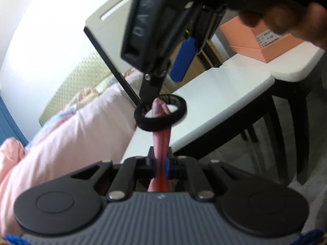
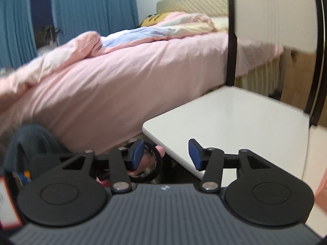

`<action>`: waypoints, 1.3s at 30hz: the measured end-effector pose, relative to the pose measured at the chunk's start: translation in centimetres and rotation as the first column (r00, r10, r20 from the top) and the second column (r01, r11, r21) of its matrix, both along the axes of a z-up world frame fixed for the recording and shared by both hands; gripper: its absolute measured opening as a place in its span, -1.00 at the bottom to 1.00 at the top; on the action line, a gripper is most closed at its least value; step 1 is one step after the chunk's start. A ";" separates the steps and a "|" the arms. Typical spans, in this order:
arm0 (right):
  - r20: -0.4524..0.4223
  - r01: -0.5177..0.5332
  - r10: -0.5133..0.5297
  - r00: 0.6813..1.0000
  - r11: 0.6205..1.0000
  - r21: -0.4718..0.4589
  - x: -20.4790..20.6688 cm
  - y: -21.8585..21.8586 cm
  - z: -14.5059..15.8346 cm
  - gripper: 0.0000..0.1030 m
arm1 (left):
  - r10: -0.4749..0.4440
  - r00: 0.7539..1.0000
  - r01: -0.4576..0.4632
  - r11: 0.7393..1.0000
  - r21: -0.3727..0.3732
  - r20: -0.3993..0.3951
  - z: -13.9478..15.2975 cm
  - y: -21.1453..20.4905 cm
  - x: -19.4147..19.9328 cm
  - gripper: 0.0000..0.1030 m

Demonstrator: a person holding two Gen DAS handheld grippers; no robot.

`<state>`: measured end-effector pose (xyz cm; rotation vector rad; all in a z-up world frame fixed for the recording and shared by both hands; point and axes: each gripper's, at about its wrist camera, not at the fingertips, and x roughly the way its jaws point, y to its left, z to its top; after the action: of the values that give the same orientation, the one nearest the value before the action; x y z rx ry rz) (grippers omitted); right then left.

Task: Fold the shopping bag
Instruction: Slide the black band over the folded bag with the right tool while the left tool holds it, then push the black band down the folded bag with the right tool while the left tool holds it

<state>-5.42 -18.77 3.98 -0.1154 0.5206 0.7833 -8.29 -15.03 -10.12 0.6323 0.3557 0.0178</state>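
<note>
My left gripper point(image 1: 161, 164) is shut on the shopping bag point(image 1: 161, 126), a tightly rolled pink bundle that sticks out forward between its pads. A black elastic ring point(image 1: 160, 115) hangs loosely around the bundle's far tip. My right gripper point(image 1: 163, 87) comes down from above, one black finger hooked inside the ring, the blue-padded finger outside it. In the right wrist view the right gripper point(image 2: 166, 154) stands open. Its left finger passes through the ring point(image 2: 157, 167), and the pink tip of the bag point(image 2: 159, 150) shows just behind; nothing is pressed between the pads.
Below the grippers is a white chair seat point(image 1: 204, 94) with a black frame and white backrest point(image 2: 271, 14). A bed with pink sheets point(image 2: 122, 85) lies beside it. A pink box point(image 1: 265, 42) sits on a white table point(image 1: 296, 67). A hand point(image 1: 296, 20) holds the right gripper.
</note>
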 end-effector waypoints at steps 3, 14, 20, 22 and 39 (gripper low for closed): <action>0.074 -0.006 0.010 0.997 0.999 -0.046 -0.9 0.4 0.0 -0.01 | -0.008 1.000 0.007 0.999 -0.041 -0.022 0.2 0.2 0.2 -0.79; -0.136 -0.034 0.056 0.989 0.987 0.158 0.6 -1.6 0.5 -0.71 | 0.035 0.998 -0.040 0.995 -0.090 -0.052 0.6 1.5 0.6 -0.79; -0.380 0.055 0.066 0.923 0.953 0.297 3.1 -3.3 -1.0 -0.72 | 0.030 0.999 -0.031 0.998 0.048 0.015 -0.4 0.2 0.1 -0.79; -0.461 0.107 0.075 0.884 0.928 0.357 3.9 -4.1 -1.7 -0.71 | 0.019 0.999 -0.025 0.993 0.118 0.049 -1.0 -0.4 -0.1 -0.79; -0.684 0.319 0.063 0.727 0.851 0.418 4.8 -7.6 -5.2 -0.63 | -0.176 0.969 0.079 0.885 0.459 0.171 -4.4 -3.5 -2.5 -0.86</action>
<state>-0.58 -26.34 -1.18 0.7445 0.9872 0.7849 -10.79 -18.55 -14.54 1.1057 0.1007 0.0401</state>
